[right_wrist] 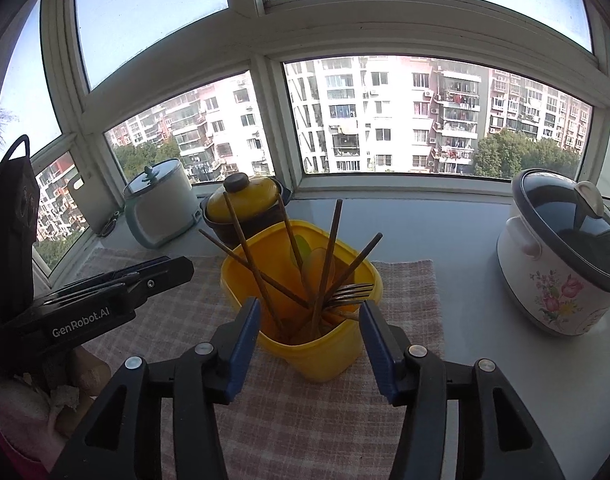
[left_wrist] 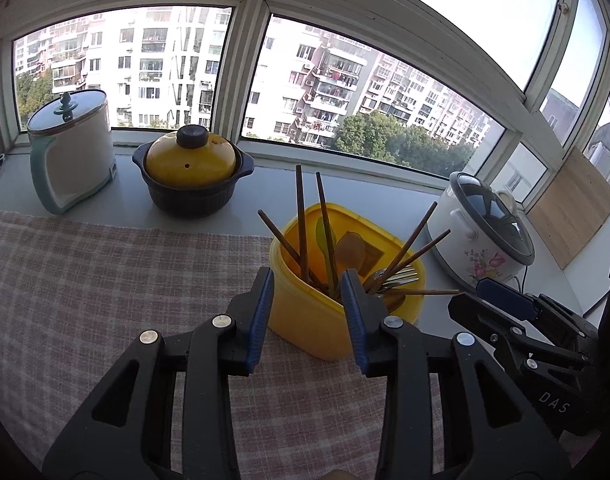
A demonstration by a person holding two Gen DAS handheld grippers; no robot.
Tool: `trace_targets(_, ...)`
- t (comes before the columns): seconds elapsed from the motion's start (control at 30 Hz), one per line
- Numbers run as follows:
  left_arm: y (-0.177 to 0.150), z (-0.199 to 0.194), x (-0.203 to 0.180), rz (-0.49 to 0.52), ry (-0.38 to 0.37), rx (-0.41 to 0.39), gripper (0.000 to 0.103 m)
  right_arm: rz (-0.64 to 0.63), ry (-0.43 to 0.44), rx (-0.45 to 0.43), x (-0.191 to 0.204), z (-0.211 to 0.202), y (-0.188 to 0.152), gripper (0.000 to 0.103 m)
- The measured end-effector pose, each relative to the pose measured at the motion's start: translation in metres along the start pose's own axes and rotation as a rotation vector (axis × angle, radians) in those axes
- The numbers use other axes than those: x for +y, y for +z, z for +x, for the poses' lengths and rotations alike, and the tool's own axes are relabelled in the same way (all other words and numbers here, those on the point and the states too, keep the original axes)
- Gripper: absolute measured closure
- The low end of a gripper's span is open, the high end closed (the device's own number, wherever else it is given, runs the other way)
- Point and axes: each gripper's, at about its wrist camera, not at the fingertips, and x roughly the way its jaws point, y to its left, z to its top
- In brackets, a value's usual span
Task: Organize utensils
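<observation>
Nearest to me, my left gripper (left_wrist: pixel 307 308) has its blue-padded jaws spread, with nothing between them; the pads frame the near side of the yellow container (left_wrist: pixel 317 328) without touching it. My right gripper (right_wrist: pixel 311 334) is spread wider, and it too pinches nothing: its pads stand on either side of the container's near corner, clear of the plastic. In the left wrist view the right gripper shows at the right edge, just beside the container; in the right wrist view the left gripper lies at the left, pointing toward it.

The container stands upright on the pink checked cloth (left_wrist: pixel 105 280). It holds the utensils: several brown chopsticks (right_wrist: pixel 249 256) that lean out over the rim in different directions, metal forks (right_wrist: pixel 351 294) with tines toward the right side, a green spoon (left_wrist: pixel 324 236) and a brownish spoon (left_wrist: pixel 349 250) standing against the far wall.

Past the cloth, on the pale windowsill counter (right_wrist: pixel 425 232), a dark pot with a yellow lid (left_wrist: pixel 191 172) sits beside a white electric kettle with teal trim (left_wrist: pixel 71 152). Off to the right stands a flowered white rice cooker (right_wrist: pixel 561 252), and a wooden board (left_wrist: pixel 573 212) leans against the window frame. Beyond the glass (right_wrist: pixel 385 116) rise apartment blocks and treetops.
</observation>
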Motion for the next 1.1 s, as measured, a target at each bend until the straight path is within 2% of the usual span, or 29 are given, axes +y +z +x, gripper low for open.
trace_targets(0.07, -0.003, -0.003, 0.001, 0.011, 0.013, -0.003, 0.067, -0.014, -0.017, -0.006, 0.003, -0.003, 0.000, 0.045)
trace_targets(0.17, -0.007, -0.009, 0.002, 0.031, 0.032, -0.006, 0.067, -0.030, -0.033, -0.018, 0.006, -0.009, -0.002, 0.034)
trace_targets(0.23, -0.010, -0.013, 0.003, 0.038, 0.042, -0.010, 0.066, -0.040, -0.047, -0.029, 0.008, -0.014, -0.003, 0.031)
trace_targets(0.3, -0.013, -0.018, 0.003, 0.045, 0.050, -0.015, 0.052, -0.043, -0.058, -0.040, 0.009, -0.019, -0.004, 0.023)
trace_targets(0.43, -0.018, -0.031, 0.001, 0.058, 0.064, -0.035, 0.045, -0.032, -0.065, -0.070, 0.008, -0.030, -0.007, 0.013)
trace_targets(0.6, -0.026, -0.047, -0.008, 0.106, 0.083, -0.060, 0.030, -0.029, -0.085, -0.098, 0.007, -0.041, -0.008, 0.003)
trace_targets(0.7, -0.031, -0.058, -0.011, 0.122, 0.091, -0.074, 0.021, -0.026, -0.099, -0.121, 0.008, -0.049, -0.010, 0.000)
trace_targets(0.77, -0.033, -0.063, -0.012, 0.124, 0.100, -0.078, 0.020, -0.024, -0.103, -0.127, 0.008, -0.052, -0.011, 0.000)
trace_targets(0.93, -0.039, -0.069, -0.014, 0.147, 0.170, -0.066, 0.014, -0.018, -0.109, -0.140, 0.010, -0.057, -0.012, 0.000)
trace_targets(1.1, -0.046, -0.076, -0.017, 0.175, 0.215, -0.085, 0.002, -0.008, -0.117, -0.154, 0.011, -0.059, -0.013, 0.000)
